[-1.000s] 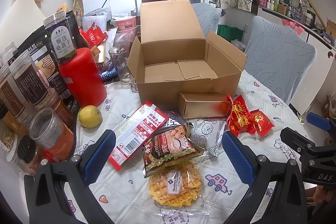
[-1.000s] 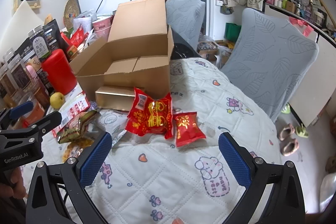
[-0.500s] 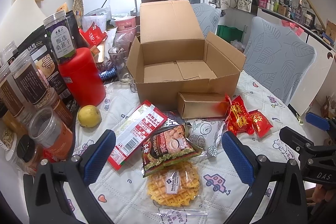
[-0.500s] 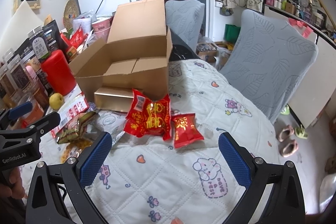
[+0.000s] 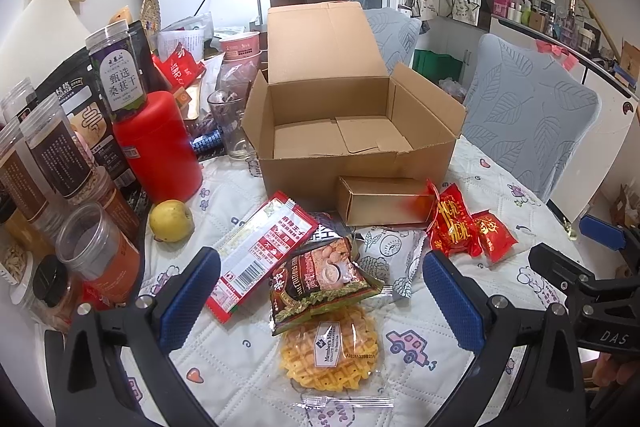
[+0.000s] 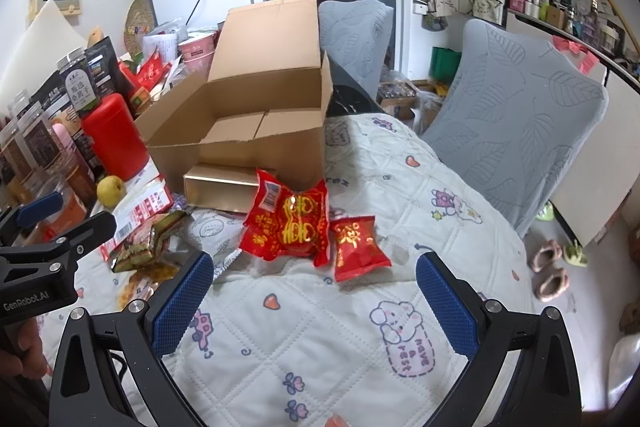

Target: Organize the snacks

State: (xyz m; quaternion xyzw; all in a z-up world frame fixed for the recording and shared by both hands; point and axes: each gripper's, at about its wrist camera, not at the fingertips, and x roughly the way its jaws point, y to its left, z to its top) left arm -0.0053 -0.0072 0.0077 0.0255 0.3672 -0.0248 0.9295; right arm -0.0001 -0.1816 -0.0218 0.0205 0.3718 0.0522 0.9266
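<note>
An open, empty cardboard box [image 5: 344,143] [image 6: 244,131] stands mid-table. In front of it lie a gold carton [image 5: 382,201] [image 6: 218,187], a long red-white pack [image 5: 262,253], a brown nut bag [image 5: 320,281], a wrapped waffle [image 5: 330,351], a white patterned pouch [image 5: 394,257], a large red packet [image 5: 452,225] [image 6: 290,223] and a small red packet [image 5: 494,235] [image 6: 358,241]. My left gripper [image 5: 320,301] is open above the nut bag and waffle. My right gripper [image 6: 314,301] hovers open just short of the red packets, holding nothing.
Jars [image 5: 48,155], a red canister [image 5: 158,143], a yellow fruit [image 5: 171,219] and a glass [image 5: 230,125] crowd the table's left. Two grey-covered chairs [image 6: 516,131] stand at the right, with slippers [image 6: 552,267] on the floor. The quilted cloth [image 6: 320,347] is bare near my right gripper.
Both grippers have eased slightly forward toward the snacks, still open. Nothing on the table has moved.
</note>
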